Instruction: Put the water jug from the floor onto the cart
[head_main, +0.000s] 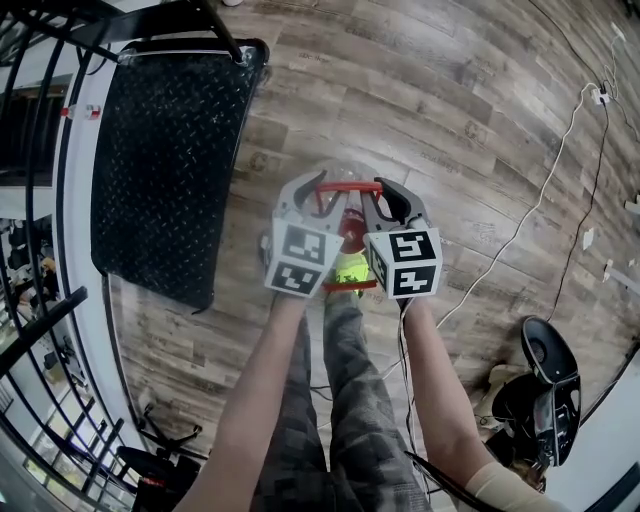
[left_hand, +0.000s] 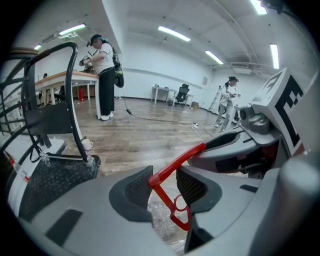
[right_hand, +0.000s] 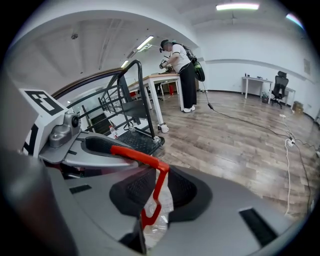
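The water jug (head_main: 349, 228) is seen directly beneath both grippers, over the wooden floor (head_main: 480, 120). Whether its base is touching the boards cannot be told from here. Clear, crinkled plastic is shown just below the jaws in both gripper views, and a red cap is glimpsed at the top from the head view.

The red handle (head_main: 350, 186) is arched across the jug's top as a thin bar with a squared corner at each end. The left gripper (head_main: 310, 188) is closed on it at one corner, with the bar caught between the ribbed black pads and its strut and small ring running down towards the plastic. The right gripper (head_main: 390, 197) is clamped narrowly on the opposite corner, the upright strut pinched between its pads.

The two grippers are held side by side, close together, with the handle's top bar stretched from one to the other.

The cart (head_main: 160, 150) is found off to the left gripper's outer side. Its black studded deck is low to the floor and well apart from the jug.
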